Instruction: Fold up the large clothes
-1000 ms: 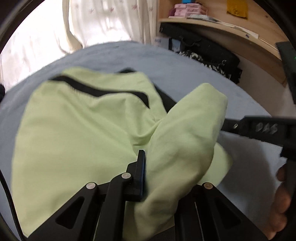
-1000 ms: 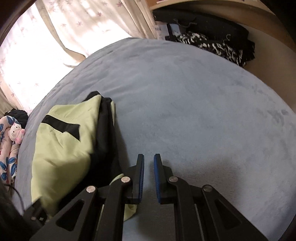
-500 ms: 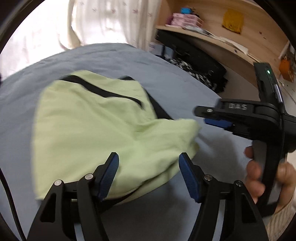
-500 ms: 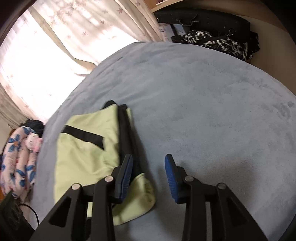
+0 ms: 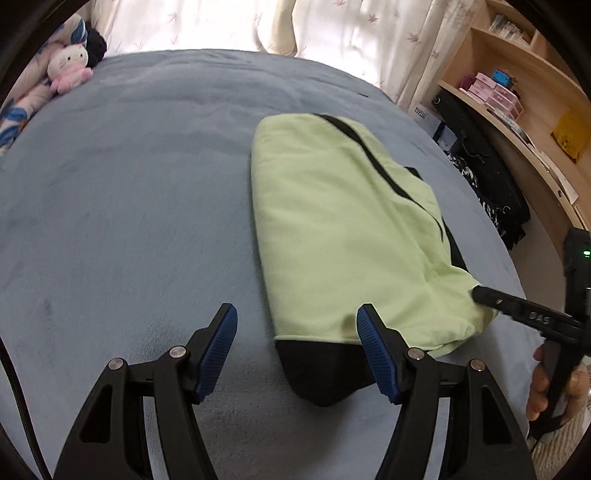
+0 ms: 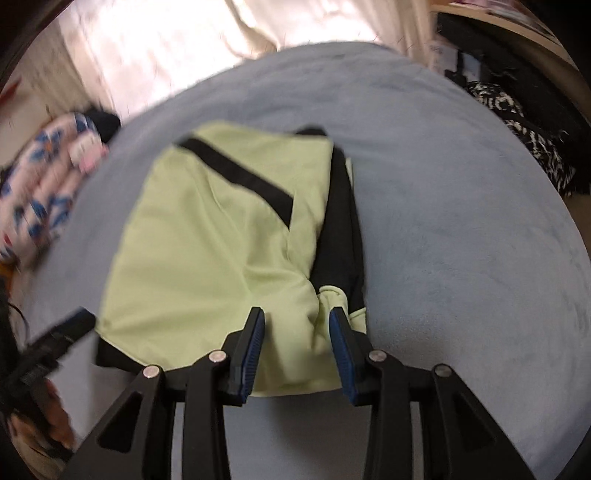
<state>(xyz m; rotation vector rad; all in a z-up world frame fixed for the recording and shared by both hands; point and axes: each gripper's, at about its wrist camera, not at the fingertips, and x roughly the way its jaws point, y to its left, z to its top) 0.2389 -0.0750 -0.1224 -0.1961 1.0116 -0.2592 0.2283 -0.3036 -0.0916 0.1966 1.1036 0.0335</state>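
Right claw gapes astride garment near edge.

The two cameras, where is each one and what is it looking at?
Left wrist: sits on the left gripper, looks along its open fingers across the bed at the garment; the right gripper and hand show.
Right wrist: sits on the right gripper, looks at the garment between its open fingers; the left gripper shows, blurred.
Both share garment, bed, curtain.

Bedroom: bed, plush toy, curtains.
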